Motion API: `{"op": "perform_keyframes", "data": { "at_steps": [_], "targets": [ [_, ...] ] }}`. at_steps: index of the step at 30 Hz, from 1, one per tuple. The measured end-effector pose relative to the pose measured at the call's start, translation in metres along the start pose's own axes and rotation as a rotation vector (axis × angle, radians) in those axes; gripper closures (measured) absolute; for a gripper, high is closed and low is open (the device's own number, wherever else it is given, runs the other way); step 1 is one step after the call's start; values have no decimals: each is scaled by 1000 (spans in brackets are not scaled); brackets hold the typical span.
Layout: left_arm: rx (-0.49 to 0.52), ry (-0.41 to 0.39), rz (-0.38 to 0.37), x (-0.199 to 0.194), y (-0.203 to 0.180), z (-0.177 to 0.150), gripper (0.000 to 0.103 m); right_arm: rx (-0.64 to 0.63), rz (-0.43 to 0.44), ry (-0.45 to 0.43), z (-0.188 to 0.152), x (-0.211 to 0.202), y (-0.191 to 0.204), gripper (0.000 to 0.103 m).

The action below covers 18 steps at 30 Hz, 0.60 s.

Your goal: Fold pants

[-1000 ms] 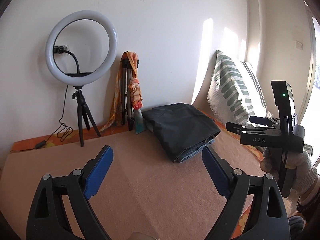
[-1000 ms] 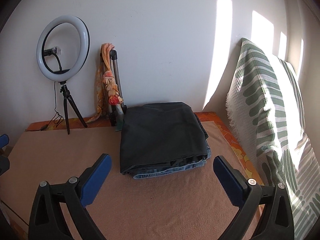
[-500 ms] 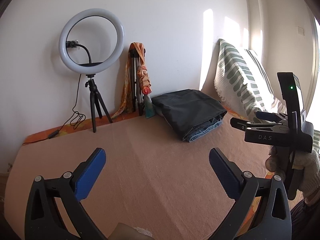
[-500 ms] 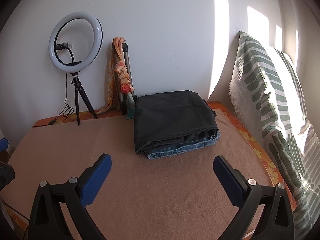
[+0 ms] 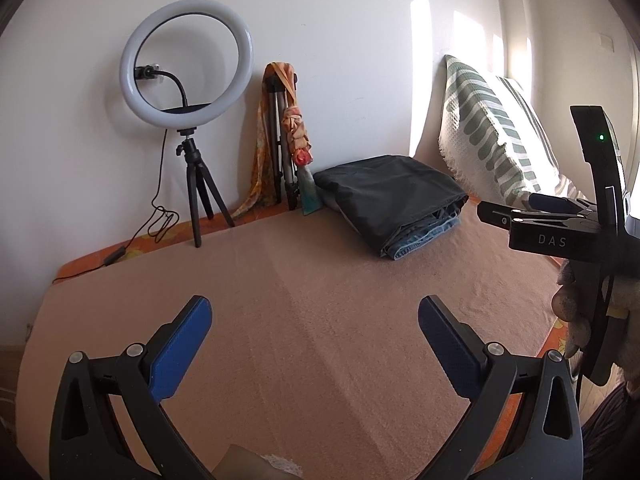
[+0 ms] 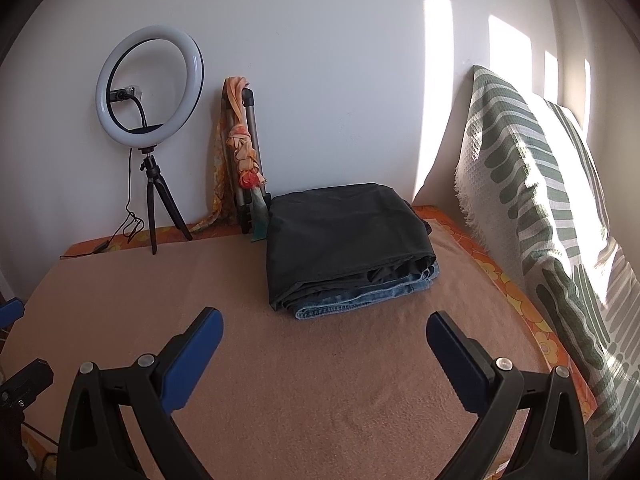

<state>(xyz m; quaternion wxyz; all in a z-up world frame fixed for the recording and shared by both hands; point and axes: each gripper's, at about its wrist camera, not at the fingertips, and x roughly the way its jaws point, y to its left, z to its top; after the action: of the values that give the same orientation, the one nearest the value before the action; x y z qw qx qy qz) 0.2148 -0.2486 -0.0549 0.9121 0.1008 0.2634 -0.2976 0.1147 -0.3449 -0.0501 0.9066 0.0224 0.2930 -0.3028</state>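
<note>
A folded stack of pants (image 6: 344, 240), black on top and blue jeans beneath, lies on the peach blanket (image 6: 320, 380) near the back wall. The same stack of pants (image 5: 396, 204) shows at centre right in the left wrist view. My left gripper (image 5: 314, 336) hangs open over bare blanket (image 5: 300, 300), well short of the stack, nothing between its blue pads. My right gripper (image 6: 324, 348) is open too, just in front of the stack, empty. In the left wrist view the right gripper's body (image 5: 560, 232) appears at the right edge, held by a gloved hand (image 5: 576, 312).
A ring light on a small tripod (image 6: 150, 92) stands at the back left, its cable trailing along the wall. A folded tripod with an orange scarf (image 6: 242, 152) leans beside the stack. A green-striped pillow (image 6: 540, 208) lines the right side.
Both grippers have drawn back and sunk a little, so the stack sits farther off in both views. The left jaws stand slightly wider than a second ago.
</note>
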Motion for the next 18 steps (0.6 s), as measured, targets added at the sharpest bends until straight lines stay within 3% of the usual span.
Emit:
{"op": "perform_keyframes", "data": {
  "at_steps": [18],
  "targets": [
    [5,14,2,3,-3,-2,0,12,7,2,-1,3,-2,0]
  ]
}}
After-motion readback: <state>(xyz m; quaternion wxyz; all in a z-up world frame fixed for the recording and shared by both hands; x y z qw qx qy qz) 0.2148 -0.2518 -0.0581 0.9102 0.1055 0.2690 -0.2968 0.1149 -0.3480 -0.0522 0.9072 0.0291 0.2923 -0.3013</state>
